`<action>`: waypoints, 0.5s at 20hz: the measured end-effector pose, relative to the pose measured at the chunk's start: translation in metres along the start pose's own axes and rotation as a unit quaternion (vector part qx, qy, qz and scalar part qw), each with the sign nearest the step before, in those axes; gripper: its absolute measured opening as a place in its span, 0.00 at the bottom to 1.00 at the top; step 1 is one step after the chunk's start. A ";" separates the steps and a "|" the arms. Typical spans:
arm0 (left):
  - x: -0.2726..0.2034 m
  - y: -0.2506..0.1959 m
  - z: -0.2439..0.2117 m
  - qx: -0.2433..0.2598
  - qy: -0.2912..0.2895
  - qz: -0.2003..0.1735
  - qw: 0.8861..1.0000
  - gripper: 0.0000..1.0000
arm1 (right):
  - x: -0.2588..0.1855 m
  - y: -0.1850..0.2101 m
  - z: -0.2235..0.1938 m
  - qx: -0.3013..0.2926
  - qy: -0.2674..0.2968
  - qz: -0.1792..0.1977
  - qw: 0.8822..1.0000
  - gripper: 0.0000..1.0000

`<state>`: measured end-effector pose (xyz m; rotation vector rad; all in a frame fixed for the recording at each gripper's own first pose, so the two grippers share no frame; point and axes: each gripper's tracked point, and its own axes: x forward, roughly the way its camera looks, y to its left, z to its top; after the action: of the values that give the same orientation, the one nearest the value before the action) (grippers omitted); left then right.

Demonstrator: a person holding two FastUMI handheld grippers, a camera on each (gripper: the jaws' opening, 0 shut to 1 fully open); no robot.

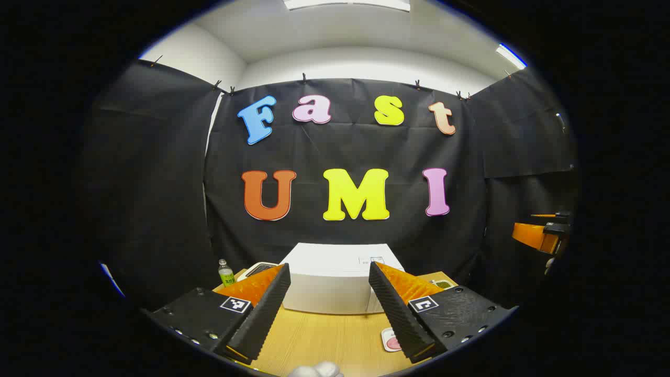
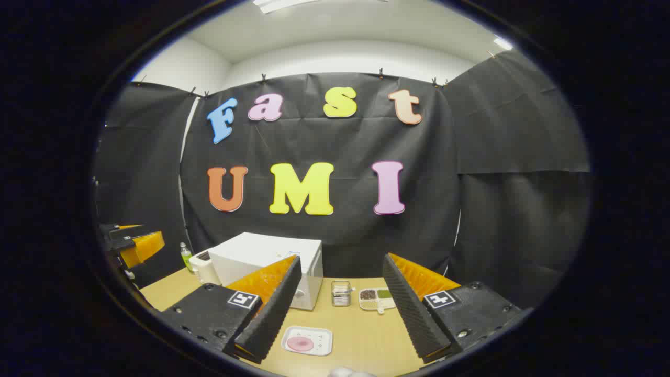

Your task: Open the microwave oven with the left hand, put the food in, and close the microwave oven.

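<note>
A booth hung with black cloth on three sides stands under a white ceiling with light panels. Inside it is a light wooden surface [image 2: 361, 335].

The biggest thing on the surface is the microwave oven [image 2: 267, 262], a plain white box toward the far edge, left of the middle in the right gripper view. Its door looks closed, flush with the front. In the left gripper view the oven [image 1: 335, 277] sits straight ahead, between that gripper's two fingers.

Behind the oven's left end stands a white appliance with a dark top [image 2: 201, 264], and beside that, near the far left corner, a small bottle [image 1: 225, 272] of pale green drink.

The food lies near the front edge: a pink round piece on a small white rectangular tray [image 2: 307, 341], in front of the oven and apart from it. Right of the oven, toward the far edge, sits a white divided dish [image 2: 377, 298] with dark and green fillings, and just beside it a small clear holder [image 2: 341, 293].

The left gripper [image 1: 330, 298] hangs above the surface with its jaws spread wide, holding nothing. The right gripper [image 2: 340, 301] likewise has its jaws wide apart and empty above the surface.
</note>
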<state>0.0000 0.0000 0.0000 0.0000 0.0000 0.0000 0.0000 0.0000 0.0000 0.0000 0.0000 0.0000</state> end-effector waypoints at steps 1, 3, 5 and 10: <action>0.001 0.001 0.000 0.003 0.000 0.000 1.000 0.94 | 0.002 0.000 -0.001 0.000 0.001 0.001 1.000 1.00; 0.002 0.005 -0.002 0.005 0.000 0.003 1.000 0.94 | 0.003 -0.001 -0.004 -0.001 0.004 0.001 1.000 1.00; 0.003 0.005 -0.003 0.005 0.004 0.004 1.000 0.94 | 0.005 -0.002 -0.005 0.001 0.007 0.002 1.000 1.00; 0.008 0.001 -0.005 0.009 0.003 -0.003 1.000 0.94 | 0.010 -0.003 -0.009 0.003 0.009 0.005 1.000 1.00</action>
<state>0.0076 0.0014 -0.0053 0.0176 0.0055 -0.0058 0.0098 -0.0032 -0.0089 0.0052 0.0182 0.0104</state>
